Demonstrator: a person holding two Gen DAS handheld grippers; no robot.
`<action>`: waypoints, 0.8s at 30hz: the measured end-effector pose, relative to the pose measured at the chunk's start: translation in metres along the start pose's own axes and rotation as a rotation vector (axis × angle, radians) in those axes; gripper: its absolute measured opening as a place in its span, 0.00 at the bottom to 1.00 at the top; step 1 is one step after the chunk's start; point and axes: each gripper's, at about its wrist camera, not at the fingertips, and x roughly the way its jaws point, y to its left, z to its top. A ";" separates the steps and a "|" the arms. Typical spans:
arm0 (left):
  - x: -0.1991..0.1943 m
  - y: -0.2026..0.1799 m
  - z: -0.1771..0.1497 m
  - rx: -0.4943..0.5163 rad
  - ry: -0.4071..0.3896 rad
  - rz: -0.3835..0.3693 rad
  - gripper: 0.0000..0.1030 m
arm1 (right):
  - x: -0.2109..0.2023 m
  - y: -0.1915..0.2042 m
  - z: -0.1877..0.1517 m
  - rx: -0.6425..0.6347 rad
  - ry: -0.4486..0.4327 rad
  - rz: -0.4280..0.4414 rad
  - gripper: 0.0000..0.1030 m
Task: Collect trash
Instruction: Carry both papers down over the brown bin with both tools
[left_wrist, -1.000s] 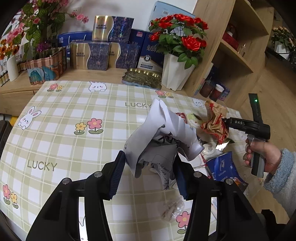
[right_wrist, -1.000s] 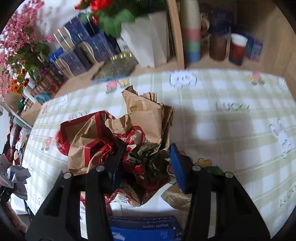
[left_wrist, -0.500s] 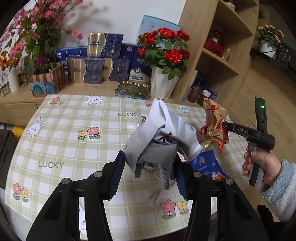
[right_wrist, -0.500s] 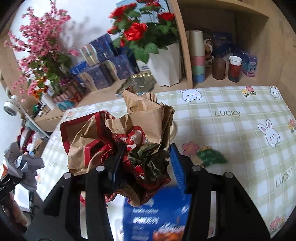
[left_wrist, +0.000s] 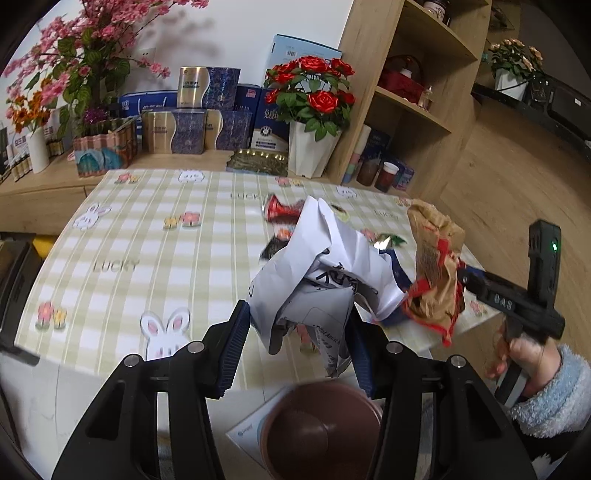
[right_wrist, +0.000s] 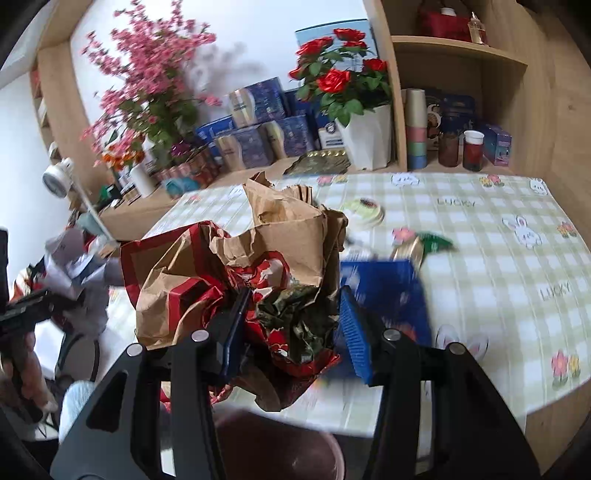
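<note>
My left gripper (left_wrist: 295, 343) is shut on a crumpled white printed paper (left_wrist: 325, 269), held above the table's near edge. A dark red-brown bin (left_wrist: 321, 432) sits on the floor just below it. My right gripper (right_wrist: 291, 328) is shut on a crumpled brown and red paper bag (right_wrist: 258, 266); it also shows in the left wrist view (left_wrist: 436, 273). The bin's rim (right_wrist: 273, 443) shows below the right gripper. On the table lie a blue coffee packet (right_wrist: 384, 288), a red wrapper (left_wrist: 279, 212), a green wrapper (right_wrist: 434, 242) and a round lid (right_wrist: 364, 212).
The table has a green checked cloth (left_wrist: 155, 251). Behind it a wooden sideboard holds gift boxes (left_wrist: 192, 122), a white vase of red roses (left_wrist: 314, 147) and pink flowers (left_wrist: 85, 55). A wooden shelf unit (left_wrist: 406, 110) stands at the right. A white sheet (left_wrist: 251, 428) lies under the bin.
Both grippers have drawn back from the table with their trash, past its near edge. The bin has come into view beneath them.
</note>
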 end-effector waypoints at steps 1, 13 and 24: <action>-0.003 -0.001 -0.006 -0.002 0.002 -0.001 0.48 | -0.004 0.004 -0.010 -0.007 0.004 0.001 0.48; -0.031 -0.028 -0.069 0.018 0.008 0.011 0.50 | -0.016 0.015 -0.108 -0.035 0.135 0.043 0.48; 0.005 -0.027 -0.091 -0.030 0.099 -0.024 0.50 | 0.028 0.019 -0.161 -0.066 0.330 0.065 0.49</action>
